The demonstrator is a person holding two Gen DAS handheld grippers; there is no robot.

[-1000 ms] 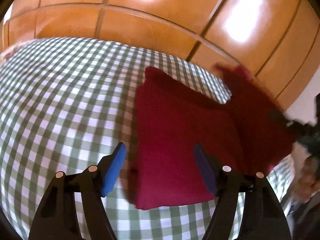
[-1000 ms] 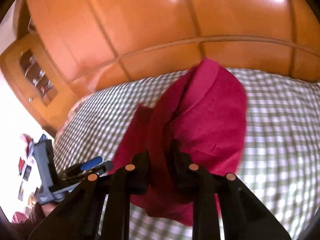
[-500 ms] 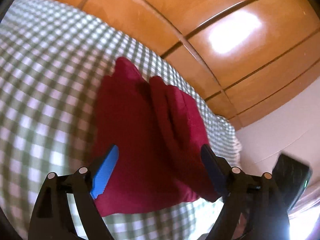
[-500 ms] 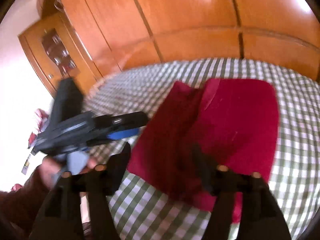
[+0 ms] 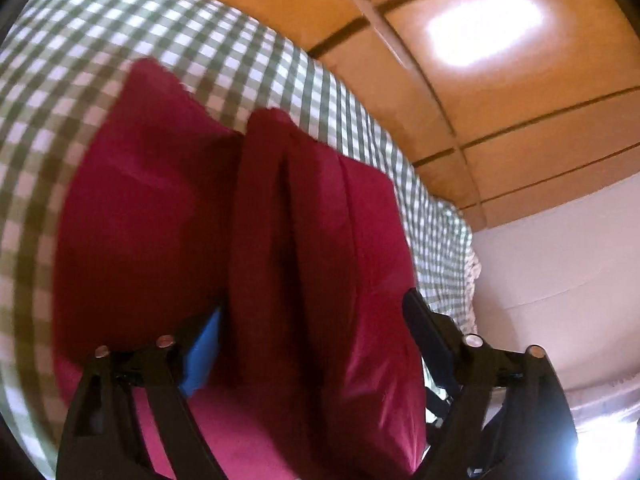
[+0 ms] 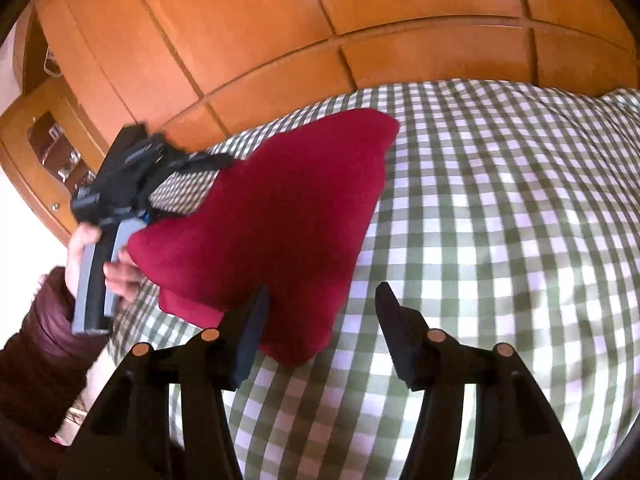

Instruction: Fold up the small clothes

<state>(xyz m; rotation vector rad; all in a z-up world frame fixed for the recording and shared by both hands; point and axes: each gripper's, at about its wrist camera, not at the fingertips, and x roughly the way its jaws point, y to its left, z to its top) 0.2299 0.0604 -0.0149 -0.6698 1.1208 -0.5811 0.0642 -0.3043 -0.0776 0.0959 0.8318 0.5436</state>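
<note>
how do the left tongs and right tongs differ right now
The left tongs straddle the raised fold of the red cloth, cloth filling the gap between their fingers; the right tongs have only checked bedcover in their gap, with the cloth just beside one finger. The left tongs show a blue pad; the right tongs' pads look dark. Both are open, and neither is clamped on the cloth.

orange wood panelled wall (image 6: 248,32) | green-white checked bed cover (image 6: 500,220) | glass-front cabinet (image 6: 52,148) | white wall (image 5: 560,264)
</note>
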